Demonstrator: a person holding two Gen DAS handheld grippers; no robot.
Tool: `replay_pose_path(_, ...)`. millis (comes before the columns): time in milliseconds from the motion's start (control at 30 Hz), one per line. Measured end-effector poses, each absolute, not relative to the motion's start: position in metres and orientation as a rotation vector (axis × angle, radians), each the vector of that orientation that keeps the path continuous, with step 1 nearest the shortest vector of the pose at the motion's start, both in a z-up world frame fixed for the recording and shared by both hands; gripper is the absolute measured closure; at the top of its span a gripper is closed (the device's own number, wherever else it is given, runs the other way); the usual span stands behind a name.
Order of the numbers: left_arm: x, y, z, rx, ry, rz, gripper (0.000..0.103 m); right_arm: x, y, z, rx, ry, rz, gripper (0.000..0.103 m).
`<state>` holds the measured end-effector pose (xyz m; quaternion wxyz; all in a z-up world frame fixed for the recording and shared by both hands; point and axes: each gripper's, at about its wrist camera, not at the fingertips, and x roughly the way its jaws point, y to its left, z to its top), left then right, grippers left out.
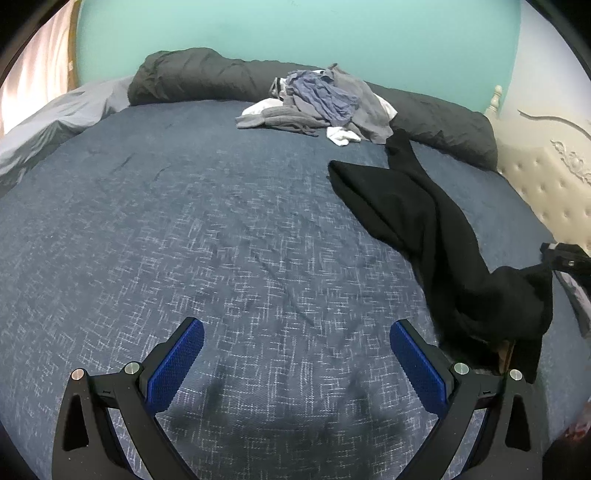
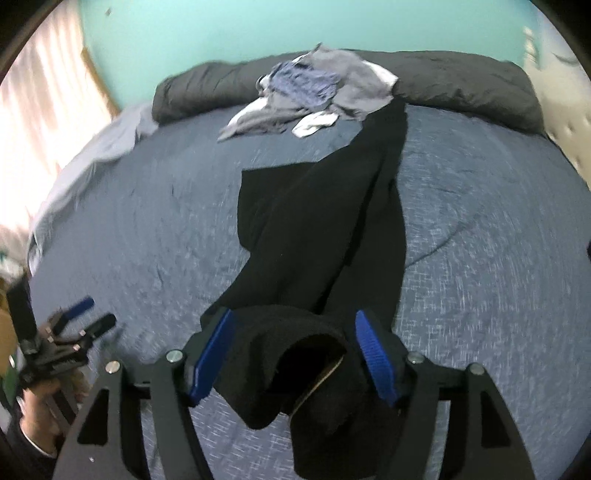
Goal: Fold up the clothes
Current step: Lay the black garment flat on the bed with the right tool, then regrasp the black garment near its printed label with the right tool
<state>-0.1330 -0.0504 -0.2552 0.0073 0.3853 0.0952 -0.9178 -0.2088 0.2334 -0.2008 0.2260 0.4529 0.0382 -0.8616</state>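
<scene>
Blue bed [image 1: 221, 221] bearing black garment [image 1: 424, 221] and clothes pile [image 1: 321, 99]

A dark blue bedspread [image 1: 221, 221] flecked with a white crosshatch weave is seen across the bed. A plain black garment [image 2: 314, 229] is laid from the near edge toward the far right corner. At the far edge, a pile of clothes [image 1: 325, 99] in grey, faded blue and white is shown against a charcoal duvet roll [image 1: 199, 75]. A pale grey sheet [image 1: 55, 118] is seen at the left edge. Textured blue pads [image 1: 177, 365] are set in black gripper frames. The wall [image 1: 295, 33] is turquoise, the headboard [image 1: 554, 184] cream.
</scene>
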Motion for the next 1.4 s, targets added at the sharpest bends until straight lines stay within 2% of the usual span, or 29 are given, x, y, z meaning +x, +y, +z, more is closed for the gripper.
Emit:
replay_pose_path(300,-0.137,-0.052,-0.255,1.214,0.373,-2.917,0.0,-0.216,0.192,-0.222,1.291,0.399,-2.228,0.03)
replay_pose_path(600,-0.138,-0.051,-0.255,1.222,0.391,-2.955,0.0,-0.219,0.18,-0.238,1.38,0.464,-2.161,0.03)
replay_pose_path(633,-0.138,-0.051,-0.253,1.215,0.387,-2.958,0.0,-0.219,0.181,-0.238,1.382,0.453,-2.159,0.036)
replay_pose_path(667,-0.137,-0.051,-0.252,1.208,0.384,-2.962,0.0,-0.218,0.183,-0.238,1.377,0.436,-2.158,0.049)
replay_pose_path(700,-0.137,-0.051,-0.251,1.203,0.382,-2.963,0.0,-0.218,0.185,-0.238,1.374,0.422,-2.152,0.055)
replay_pose_path(767,-0.137,-0.05,-0.251,1.2,0.383,-2.964,0.0,-0.215,0.188,-0.239,1.376,0.408,-2.146,0.076)
replay_pose_path(833,-0.138,-0.051,-0.252,1.209,0.398,-2.962,0.0,-0.214,0.191,-0.239,1.38,0.395,-2.137,0.087)
replay_pose_path(1033,-0.138,-0.048,-0.253,1.215,0.404,-2.972,0.0,-0.22,0.214,-0.208,1.272,0.18,-2.248,0.094)
replay_pose_path(1300,-0.141,-0.051,-0.258,1.228,0.446,-2.963,0.0,-0.248,0.29,-0.124,1.015,-0.192,-2.498,0.096)
replay_pose_path(1400,-0.141,-0.054,-0.258,1.22,0.454,-2.962,0.0,-0.259,0.332,-0.12,1.015,-0.323,-2.6,0.096)
